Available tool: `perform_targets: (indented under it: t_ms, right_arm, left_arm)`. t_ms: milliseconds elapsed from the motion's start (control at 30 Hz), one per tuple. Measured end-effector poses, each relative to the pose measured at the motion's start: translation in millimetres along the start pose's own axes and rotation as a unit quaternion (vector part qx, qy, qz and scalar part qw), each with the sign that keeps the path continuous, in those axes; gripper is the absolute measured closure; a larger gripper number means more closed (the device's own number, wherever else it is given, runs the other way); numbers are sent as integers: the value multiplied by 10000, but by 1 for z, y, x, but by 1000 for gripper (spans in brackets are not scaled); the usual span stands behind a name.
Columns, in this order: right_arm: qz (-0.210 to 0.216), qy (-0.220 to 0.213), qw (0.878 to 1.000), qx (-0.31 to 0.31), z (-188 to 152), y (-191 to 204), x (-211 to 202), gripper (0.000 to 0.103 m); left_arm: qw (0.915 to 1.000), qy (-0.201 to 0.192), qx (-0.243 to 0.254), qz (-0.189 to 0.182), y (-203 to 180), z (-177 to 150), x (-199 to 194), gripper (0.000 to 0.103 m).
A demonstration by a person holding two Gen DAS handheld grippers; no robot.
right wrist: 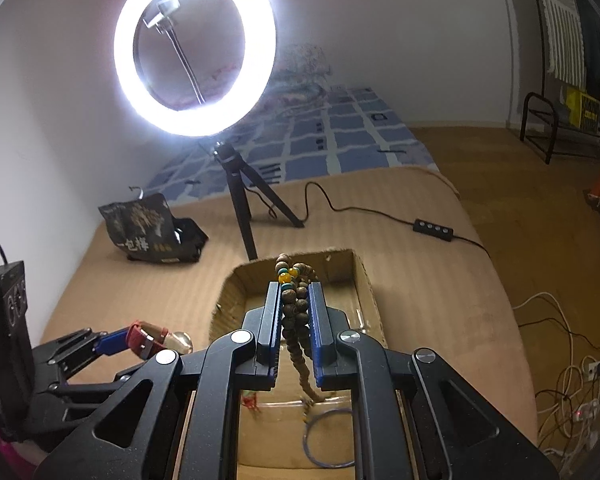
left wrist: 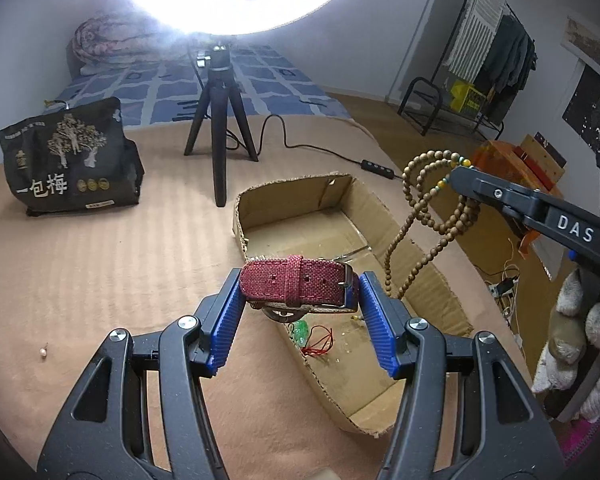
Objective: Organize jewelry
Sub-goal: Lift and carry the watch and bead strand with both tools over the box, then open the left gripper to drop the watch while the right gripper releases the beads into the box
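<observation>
My left gripper (left wrist: 300, 288) is closed on the red watch (left wrist: 298, 282), its blue pads pressed to either end of the strap loop, held in the air over the box's (left wrist: 384, 376) near left wall. My right gripper (right wrist: 294, 320) is clamped on the wooden beads (right wrist: 296, 304) — the strand hangs down over the middle of the box, well above its floor. On that floor lie a green charm (left wrist: 299, 332) with red cord and a blue ring (right wrist: 330, 438); the rest of it is bare cardboard. Left of the box the tan bed cover (left wrist: 100, 280) lies open, with only a small pearl (left wrist: 43, 353) near my edge. Farther off, the tripod (left wrist: 220, 128) stands just behind the box's far left corner, its cable and switch (right wrist: 434, 226) trailing right. The black bag (left wrist: 70, 160) sits at the far left corner.
</observation>
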State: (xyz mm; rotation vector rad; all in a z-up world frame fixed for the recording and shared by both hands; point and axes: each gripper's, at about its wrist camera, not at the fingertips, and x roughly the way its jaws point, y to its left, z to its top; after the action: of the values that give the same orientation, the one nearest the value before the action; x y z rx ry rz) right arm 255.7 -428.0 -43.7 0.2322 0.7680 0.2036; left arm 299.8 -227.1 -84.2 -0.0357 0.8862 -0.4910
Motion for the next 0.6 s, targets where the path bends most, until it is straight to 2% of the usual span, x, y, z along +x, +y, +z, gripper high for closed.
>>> perform_targets:
  t_ms: [333,500,567,600]
  right_arm:
    - [-51,291,9995,122,-10,-15,12,92]
    - [-114,364,9991,184,-11,-17,14,91]
    - [-123,375,9990,228,-11,-17,15,81]
    - [-148,374,9989,250,-11,-18,15,65]
  left_arm:
    - [10000,58,-2,12,-5,0,14,44]
    - [10000,-52,-45,44,-3,2,10,37]
    - [9999,-91,-70,58,-2,3,8,32]
    - [9999,-101,-71,60,-1,3,8,31]
